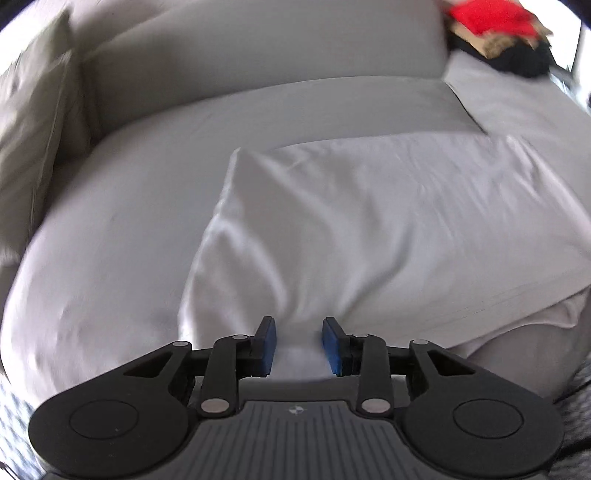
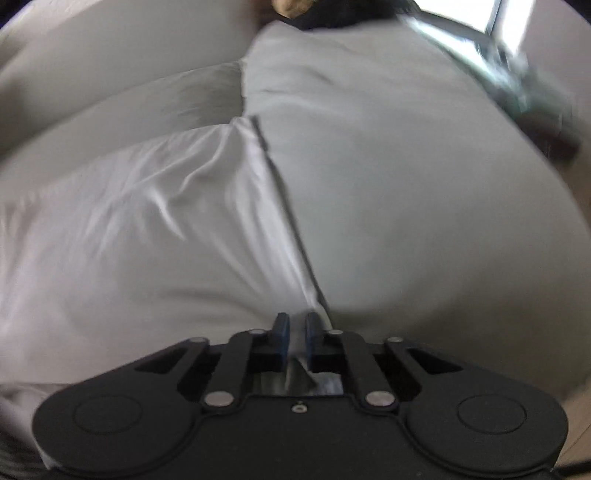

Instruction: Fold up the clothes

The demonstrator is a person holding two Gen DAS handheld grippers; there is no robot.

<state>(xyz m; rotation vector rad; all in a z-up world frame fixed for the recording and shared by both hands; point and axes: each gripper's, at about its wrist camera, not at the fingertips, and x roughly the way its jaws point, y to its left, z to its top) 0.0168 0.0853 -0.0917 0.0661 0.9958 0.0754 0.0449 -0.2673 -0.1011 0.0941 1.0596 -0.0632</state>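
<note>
Nearest the left wrist camera, the left gripper (image 1: 298, 345) has its blue pads spread apart with a bulge of white garment (image 1: 369, 229) fabric between them; whether the pads press the cloth cannot be told. Nearest the right wrist camera, the right gripper (image 2: 294, 338) has its pads drawn close together, pinching a thin ridge of the same white garment (image 2: 147, 221) at its near right corner.

Beyond both grippers, the garment lies spread on a grey sofa seat (image 1: 110, 240), rumpled with creases fanning out from the two held points. Its long axis runs side to side across the seat cushions, roughly parallel to the seat's front edge. Its left edge rises from the left gripper towards a corner that points at the backrest. In the right wrist view its right edge runs as a straight dark line away from the pads towards the seam between two seat cushions (image 2: 388, 184).

Farther back, the sofa backrest (image 1: 258, 48) stands behind the seat, and a pale cushion (image 1: 33, 122) leans at the left end. At the far right corner of the seat sits a heap of other clothes (image 1: 498, 33), red on top and black beneath, well apart from the garment.
</note>
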